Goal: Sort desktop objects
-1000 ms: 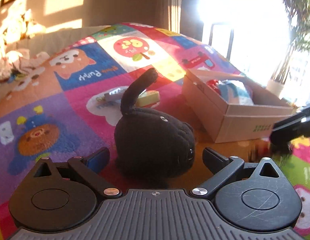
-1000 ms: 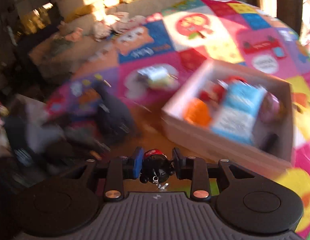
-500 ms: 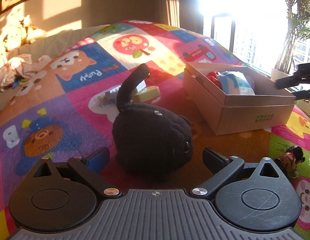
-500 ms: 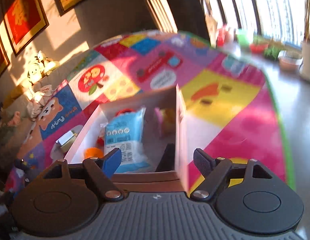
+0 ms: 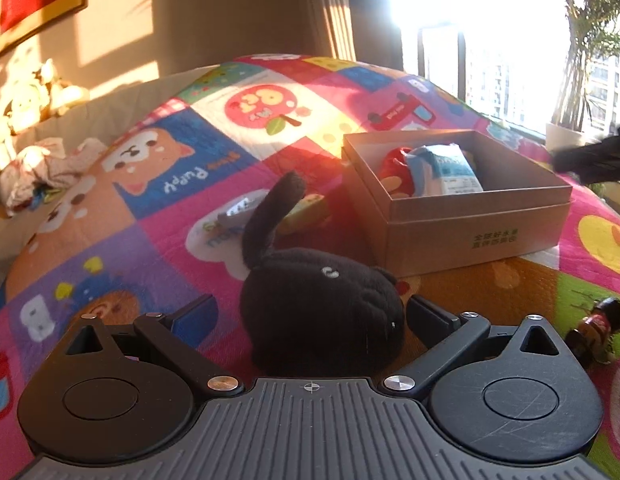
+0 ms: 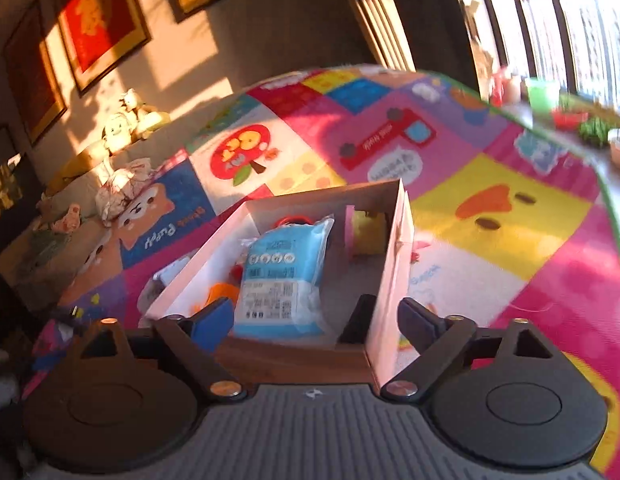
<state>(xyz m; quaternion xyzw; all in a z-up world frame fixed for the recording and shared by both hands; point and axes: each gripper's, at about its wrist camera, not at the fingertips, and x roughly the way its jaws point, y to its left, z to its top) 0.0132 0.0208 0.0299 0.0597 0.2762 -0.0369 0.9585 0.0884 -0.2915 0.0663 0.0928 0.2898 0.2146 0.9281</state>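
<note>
The black plush (image 5: 318, 312) lies on the play mat (image 5: 149, 248) between the left gripper (image 5: 310, 312) jaws, which stand released, the pads to either side of its body and not pressing. Its tail (image 5: 269, 212) sticks up toward 11 o'clock. It looks soft, light and squashy, not fragile. I judge the round body the place to take hold, low and across its width; the tail would bend and let it swing.

The box (image 5: 462, 232) sits at 1 o'clock from the plush, close by, with a blue packet (image 5: 446, 168) and red things already inside. A small dog toy (image 5: 594, 328) lies on the mat at 3 o'clock, outside the box.

The right gripper (image 6: 316, 320) hangs over the near corner of the box (image 6: 390, 272), jaws opening with nothing held between them; the right wall of the box stands in the gap. The packet (image 6: 281, 276) lies just beyond. Beyond the plush at 12 o'clock lie a silver thing (image 5: 237, 210) and a yellow one (image 5: 305, 208), too hidden to name.
</note>
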